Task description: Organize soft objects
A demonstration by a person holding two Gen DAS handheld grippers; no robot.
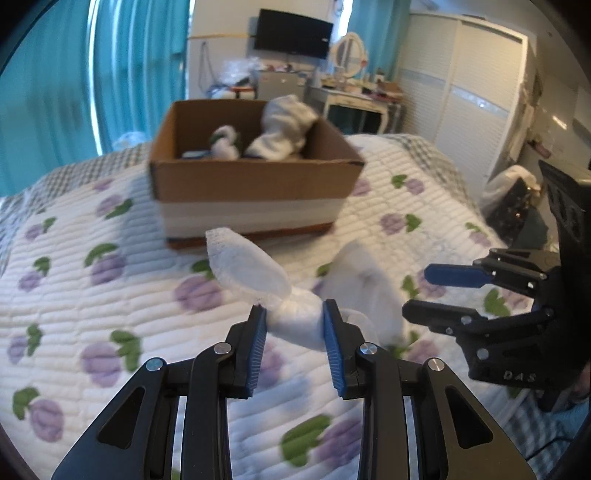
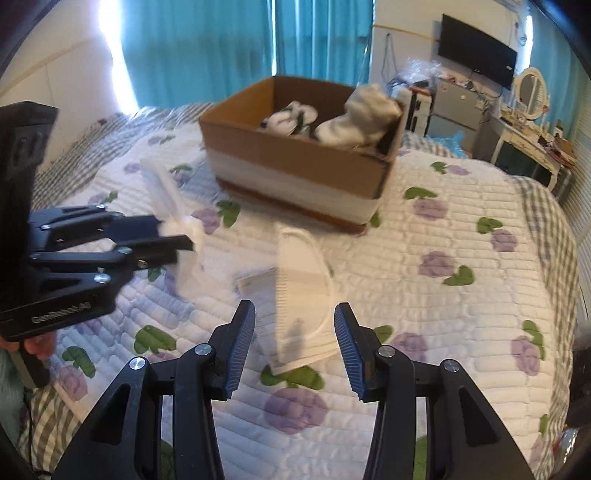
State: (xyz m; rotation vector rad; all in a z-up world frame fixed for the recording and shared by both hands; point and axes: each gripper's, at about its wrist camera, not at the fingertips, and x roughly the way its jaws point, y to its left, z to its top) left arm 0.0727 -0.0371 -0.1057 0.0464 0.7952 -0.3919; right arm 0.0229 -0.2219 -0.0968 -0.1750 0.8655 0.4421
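My left gripper (image 1: 294,314) is shut on a white sock (image 1: 255,271) and holds it above the quilt; the sock's free end sticks up towards the box. The right wrist view shows that left gripper (image 2: 177,232) at the left with the sock (image 2: 162,184). My right gripper (image 2: 294,314) is open and empty, just above a second white sock (image 2: 301,295) lying flat on the quilt. It shows in the left wrist view (image 1: 436,291) at the right, beside a blurred white sock (image 1: 364,280). A cardboard box (image 1: 255,181) (image 2: 295,162) on the bed holds several white soft items (image 1: 280,129).
The bed has a white quilt with purple flowers (image 2: 461,229). Teal curtains (image 1: 92,74) hang behind the box. A dresser with a mirror (image 1: 347,74), a wall TV (image 1: 291,33) and a white wardrobe (image 1: 465,96) stand beyond the bed.
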